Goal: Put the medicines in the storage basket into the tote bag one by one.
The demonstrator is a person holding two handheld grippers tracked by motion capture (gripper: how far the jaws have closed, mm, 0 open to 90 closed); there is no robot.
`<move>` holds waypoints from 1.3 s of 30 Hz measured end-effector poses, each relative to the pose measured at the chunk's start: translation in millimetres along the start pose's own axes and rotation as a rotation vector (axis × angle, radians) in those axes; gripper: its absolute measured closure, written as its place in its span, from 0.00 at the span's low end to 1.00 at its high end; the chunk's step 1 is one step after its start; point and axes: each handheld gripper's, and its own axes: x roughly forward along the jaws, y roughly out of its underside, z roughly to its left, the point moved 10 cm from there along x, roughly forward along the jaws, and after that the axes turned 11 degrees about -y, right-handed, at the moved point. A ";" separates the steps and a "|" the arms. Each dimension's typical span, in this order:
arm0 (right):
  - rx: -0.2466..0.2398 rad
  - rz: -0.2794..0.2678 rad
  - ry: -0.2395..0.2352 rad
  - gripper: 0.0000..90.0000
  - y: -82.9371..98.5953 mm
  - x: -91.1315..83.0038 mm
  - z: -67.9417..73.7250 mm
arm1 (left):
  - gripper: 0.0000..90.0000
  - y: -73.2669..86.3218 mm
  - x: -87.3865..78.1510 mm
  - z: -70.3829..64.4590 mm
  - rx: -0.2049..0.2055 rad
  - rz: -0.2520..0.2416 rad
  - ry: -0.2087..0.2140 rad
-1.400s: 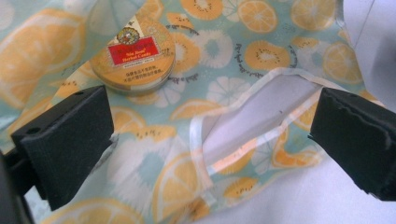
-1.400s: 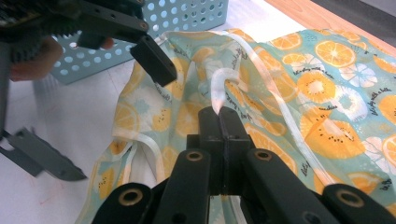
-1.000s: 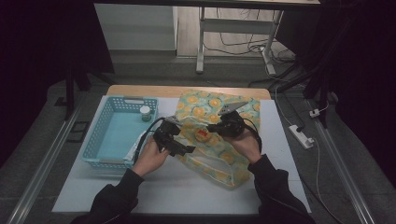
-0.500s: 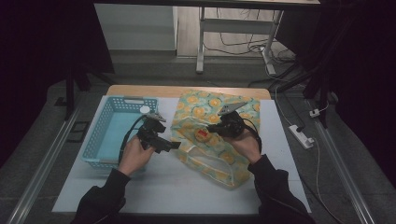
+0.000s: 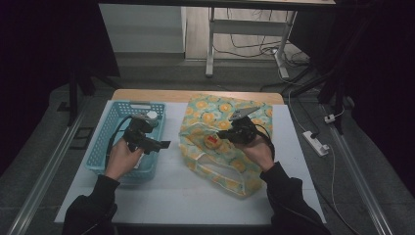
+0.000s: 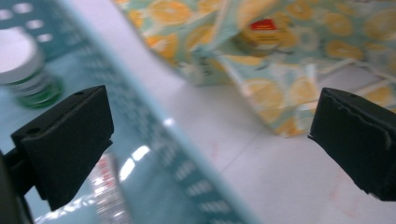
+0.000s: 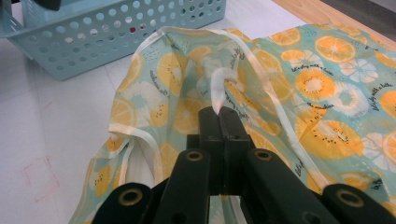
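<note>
Right gripper (image 5: 226, 135): clenched hard, jaws pressed together on the cream strap (image 7: 218, 88) of the orange-slice printed fabric tote bag (image 5: 222, 142); the right gripper view has the strap rising straight out from between the closed jaws.

Left gripper (image 5: 164, 144): released, jaws spread wide with nothing between them; the high view puts it over the right-hand rim of the light blue perforated plastic basket (image 5: 100, 147), jaws pointing toward the bag.

Bag: lying on the white table top (image 5: 176, 191), just right of the basket and close beside it, its mouth held up and open where the strap is pinched. The fabric sags away on both sides of the grip.

Inside the bag: a small yellow-and-red labelled item (image 5: 210, 142) sits in the opening, and the left gripper view picks it up too, beyond the open jaws; what it is exactly, I cannot tell.

Basket: on the table's left half, its holed wall plain to see in the right gripper view. A small green jar with a white lid (image 6: 25, 67) stands inside, upright, toward the far end. A clear-wrapped flat packet with red print (image 6: 105, 184) lies on the basket floor nearer the person, blurred.

Hands: the left hand (image 5: 122, 159) holds its gripper over the basket's near part; the right hand (image 5: 257, 149) holds its gripper above the bag's middle.
</note>
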 end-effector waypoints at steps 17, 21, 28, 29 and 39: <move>0.000 -0.002 0.001 1.00 -0.4 0.0 0.0 | 0.00 33.6 11.1 54.4 -0.052 0.139 -0.110; -0.003 0.000 0.000 1.00 -0.3 0.9 0.4 | 0.00 40.6 19.8 55.7 -0.048 0.176 -0.103; -0.002 0.000 -0.002 1.00 -0.4 0.4 0.7 | 0.00 54.3 33.5 54.7 -0.013 0.276 -0.105; -0.003 0.001 -0.002 1.00 -0.5 0.4 0.9 | 0.00 55.6 34.9 54.5 -0.013 0.286 -0.106; -0.005 0.002 -0.004 1.00 -0.5 1.3 2.1 | 0.07 69.7 43.5 55.9 0.000 0.399 -0.145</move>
